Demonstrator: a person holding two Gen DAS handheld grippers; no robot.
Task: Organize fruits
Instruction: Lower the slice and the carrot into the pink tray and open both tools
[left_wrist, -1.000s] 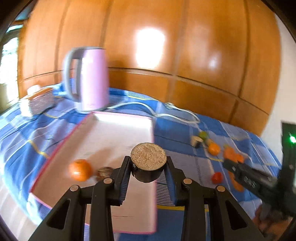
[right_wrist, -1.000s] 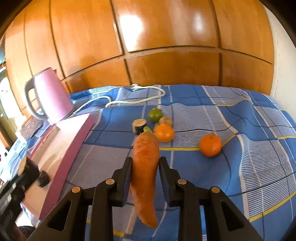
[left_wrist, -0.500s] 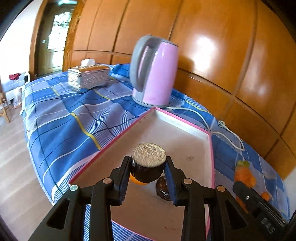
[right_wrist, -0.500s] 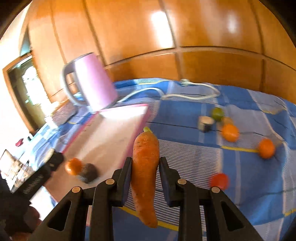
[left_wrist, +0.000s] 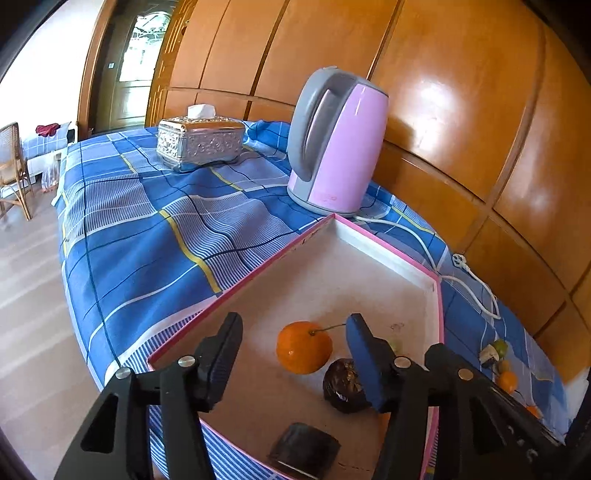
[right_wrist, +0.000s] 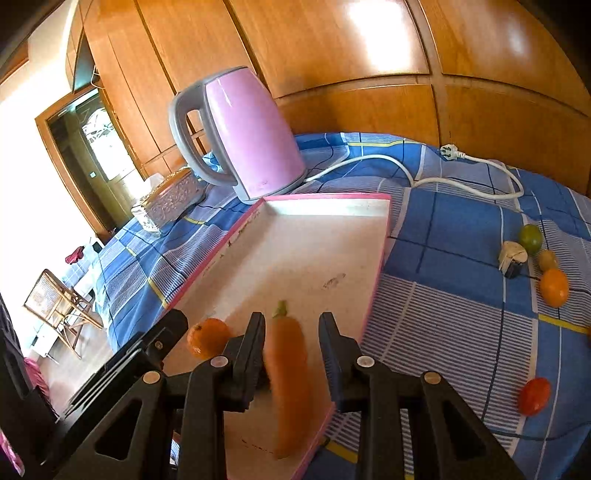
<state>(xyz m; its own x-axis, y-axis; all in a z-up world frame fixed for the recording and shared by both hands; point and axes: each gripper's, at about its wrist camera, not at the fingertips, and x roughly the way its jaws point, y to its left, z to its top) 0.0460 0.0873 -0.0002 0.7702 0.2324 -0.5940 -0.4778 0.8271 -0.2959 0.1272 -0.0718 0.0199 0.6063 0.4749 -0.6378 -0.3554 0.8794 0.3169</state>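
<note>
Carrot (right_wrist: 287, 373) lies lengthwise between parted jaws, stem end forward.

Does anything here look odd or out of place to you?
The carrot stands out: it is blurred between the right gripper's open jaws, seemingly dropping into the tray. A carrot among fruit seems odd. The kettle's plug also lies loose on the cloth.

No text could be read anywhere; a small red mark low on the pink kettle (left_wrist: 334, 142) was too blurred to make out.
</note>
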